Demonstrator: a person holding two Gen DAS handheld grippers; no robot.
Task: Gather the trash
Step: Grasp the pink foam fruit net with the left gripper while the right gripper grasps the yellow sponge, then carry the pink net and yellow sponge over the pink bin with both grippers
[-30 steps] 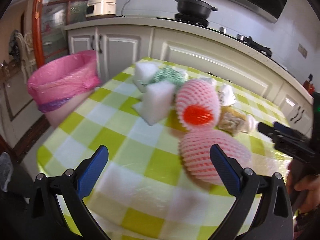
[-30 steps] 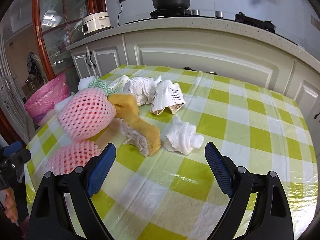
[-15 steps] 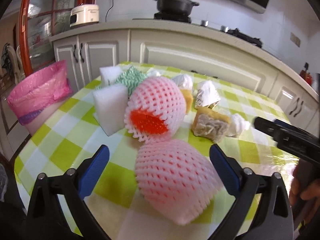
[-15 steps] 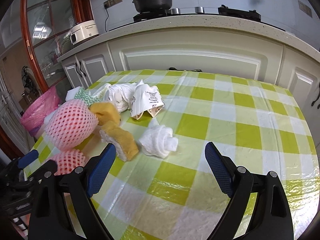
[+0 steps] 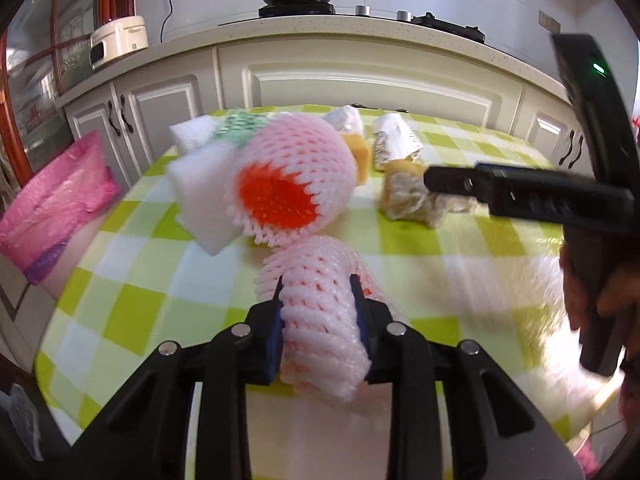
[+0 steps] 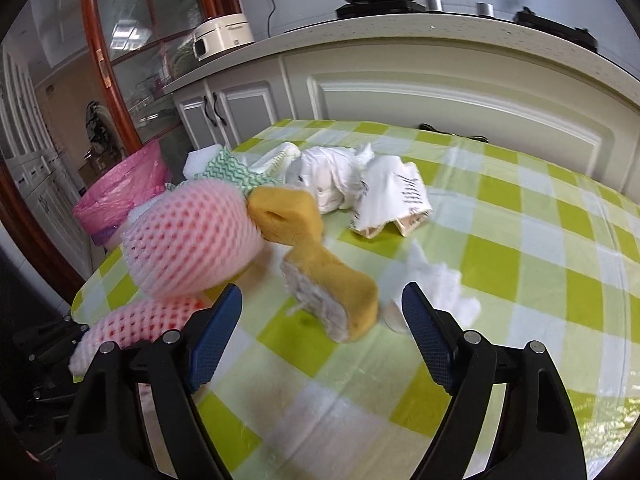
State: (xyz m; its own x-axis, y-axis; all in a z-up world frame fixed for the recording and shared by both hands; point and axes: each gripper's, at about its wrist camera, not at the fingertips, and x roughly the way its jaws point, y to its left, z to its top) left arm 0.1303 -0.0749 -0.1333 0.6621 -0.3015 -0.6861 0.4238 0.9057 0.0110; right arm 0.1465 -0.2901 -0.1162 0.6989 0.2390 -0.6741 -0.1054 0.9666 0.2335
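Observation:
My left gripper (image 5: 316, 284) is closing its jaws on the nearer pink foam fruit net (image 5: 320, 340), and both blue pads press into its squashed sides. That same net (image 6: 132, 324) shows at the lower left of the right wrist view. A second, rounder pink net (image 5: 288, 176) with a red opening lies just behind it. My right gripper (image 6: 322, 292) hangs low over the table, open, jaws narrowing. A torn yellow sponge (image 6: 336, 296) lies between its fingertips, and neither pad touches it.
A bin lined with a pink bag (image 5: 60, 200) stands off the table's left edge. White foam blocks (image 5: 200, 184), a green wavy cloth (image 6: 228, 168), crumpled white paper (image 6: 340, 180), a printed paper bag (image 6: 396, 196) and a tissue (image 6: 440, 284) lie on the checked tablecloth (image 6: 520, 240). Kitchen cabinets stand behind.
My left gripper dropped onto the nearer foam net and closed from wide open onto it. The right gripper moved left to the yellow sponge, and its jaws narrowed slightly.

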